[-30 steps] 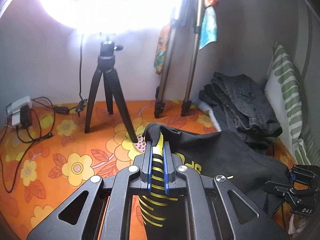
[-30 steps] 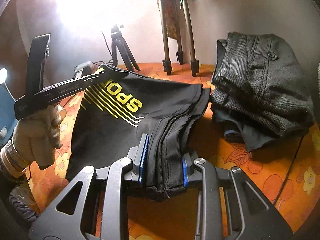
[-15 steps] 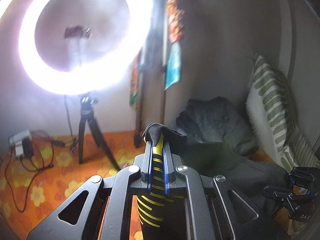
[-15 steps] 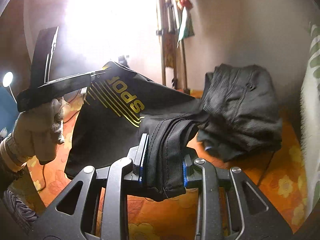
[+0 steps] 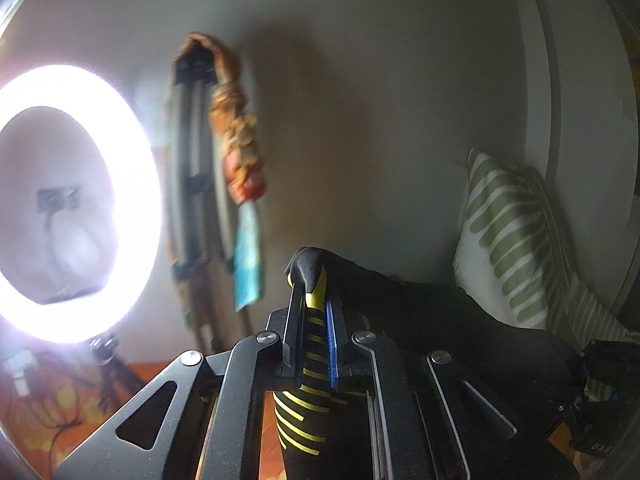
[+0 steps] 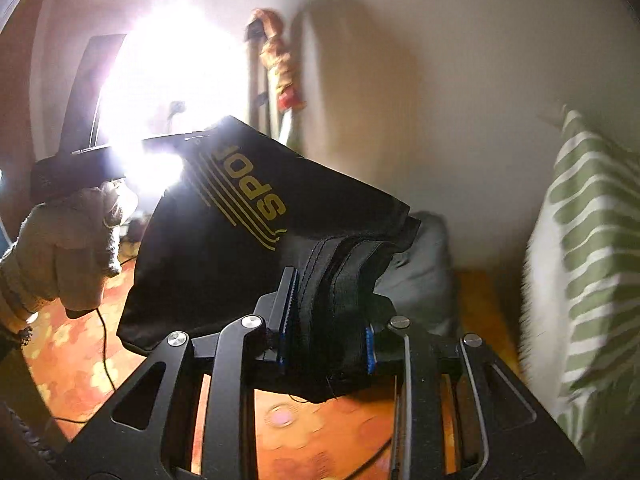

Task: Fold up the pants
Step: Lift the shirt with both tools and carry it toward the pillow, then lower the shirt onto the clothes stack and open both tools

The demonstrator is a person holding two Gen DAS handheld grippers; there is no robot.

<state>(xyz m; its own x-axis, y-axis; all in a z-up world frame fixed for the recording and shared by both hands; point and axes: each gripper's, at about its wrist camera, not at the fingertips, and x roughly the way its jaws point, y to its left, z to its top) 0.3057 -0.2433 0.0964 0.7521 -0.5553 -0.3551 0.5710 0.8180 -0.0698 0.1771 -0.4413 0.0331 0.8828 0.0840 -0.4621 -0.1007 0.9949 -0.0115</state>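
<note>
Both my grippers clamp the black pants point(image 6: 248, 248), left gripper point(image 5: 314, 300) and right gripper point(image 6: 330, 312), holding them off the orange sheet point(image 6: 312, 432); they look part-folded, final laying down remains.

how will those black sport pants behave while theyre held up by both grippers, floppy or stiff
Likely floppy: the black pants sag between the left gripper and the right gripper. Probably light, since a thin pinch at one corner carries them. The bunched layers in the right grip look thick, so that hold seems fairly secure.
</note>
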